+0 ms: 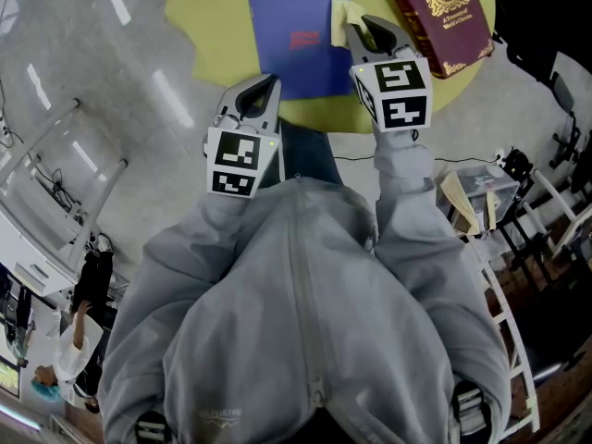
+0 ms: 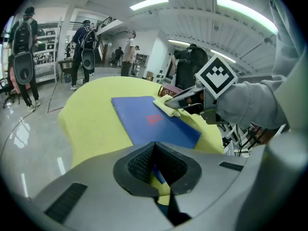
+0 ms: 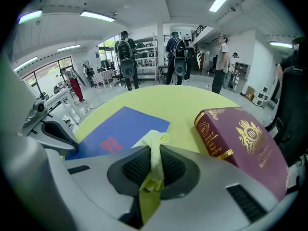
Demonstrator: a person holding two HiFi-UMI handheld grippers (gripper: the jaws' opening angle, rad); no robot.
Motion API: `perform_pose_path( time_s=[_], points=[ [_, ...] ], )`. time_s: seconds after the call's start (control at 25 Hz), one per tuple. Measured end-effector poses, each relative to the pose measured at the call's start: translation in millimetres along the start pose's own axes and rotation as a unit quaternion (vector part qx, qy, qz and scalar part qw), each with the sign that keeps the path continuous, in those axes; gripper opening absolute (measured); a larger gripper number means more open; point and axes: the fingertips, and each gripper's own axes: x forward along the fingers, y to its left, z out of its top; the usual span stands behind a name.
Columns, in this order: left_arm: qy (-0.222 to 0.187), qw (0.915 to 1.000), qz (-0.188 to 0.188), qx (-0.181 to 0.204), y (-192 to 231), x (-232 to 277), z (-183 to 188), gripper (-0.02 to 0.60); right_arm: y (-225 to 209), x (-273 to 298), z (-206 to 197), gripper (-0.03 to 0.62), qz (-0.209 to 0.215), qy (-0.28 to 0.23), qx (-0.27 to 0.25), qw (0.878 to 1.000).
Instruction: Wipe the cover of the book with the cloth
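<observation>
Pinching yellow cloth (image 3: 153,146) in right gripper (image 1: 367,28) jaws, cloth touching blue book (image 1: 291,40), left gripper (image 1: 265,85) jaws pressed together.

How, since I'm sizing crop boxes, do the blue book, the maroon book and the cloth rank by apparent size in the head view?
1. blue book: largest.
2. maroon book: next, but the picture's top edge cuts it off, so its full size is unsure.
3. cloth: clearly smallest.
</observation>
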Motion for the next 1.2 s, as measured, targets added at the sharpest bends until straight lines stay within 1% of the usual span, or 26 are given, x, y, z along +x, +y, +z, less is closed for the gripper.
perform_pose_path(
  time_s=[0.16,0.36,0.6,0.72,0.8,0.92,1.08,1.2],
  points=[
    [-0.001,1.0,0.002,0.001,0,-1,0,0.018,-7,-3,-5,0.055,-0.014,0.009,0.001,1.0],
    [-0.003,1.0,0.0,-0.002,0,-3,0,0.018,-15,-14,-6,0.055,-0.034,0.005,0.025,0.999],
    [-0.024,0.9995,-0.012,-0.019,0,-6,3,0.018,-11,-40,8,0.055,-0.044,-0.023,0.016,0.999],
    [-0.024,0.9996,-0.014,-0.01,-2,-13,6,0.018,-5,-52,20,0.055,-0.038,-0.042,0.014,0.998],
    [-0.021,0.9996,-0.017,-0.001,-4,-16,5,0.018,0,-59,29,0.055,-0.033,-0.055,0.013,0.998],
    [-0.015,0.9997,-0.021,-0.002,-7,-18,-2,0.018,15,-63,41,0.055,-0.016,-0.069,0.005,0.997],
    [-0.004,0.9997,-0.023,-0.003,-8,-17,-11,0.018,49,-62,50,0.055,0.025,-0.077,-0.007,0.997],
    [0.008,0.9997,-0.023,-0.003,-8,-15,-18,0.018,79,-54,51,0.055,0.066,-0.074,-0.01,0.995]
  ],
)
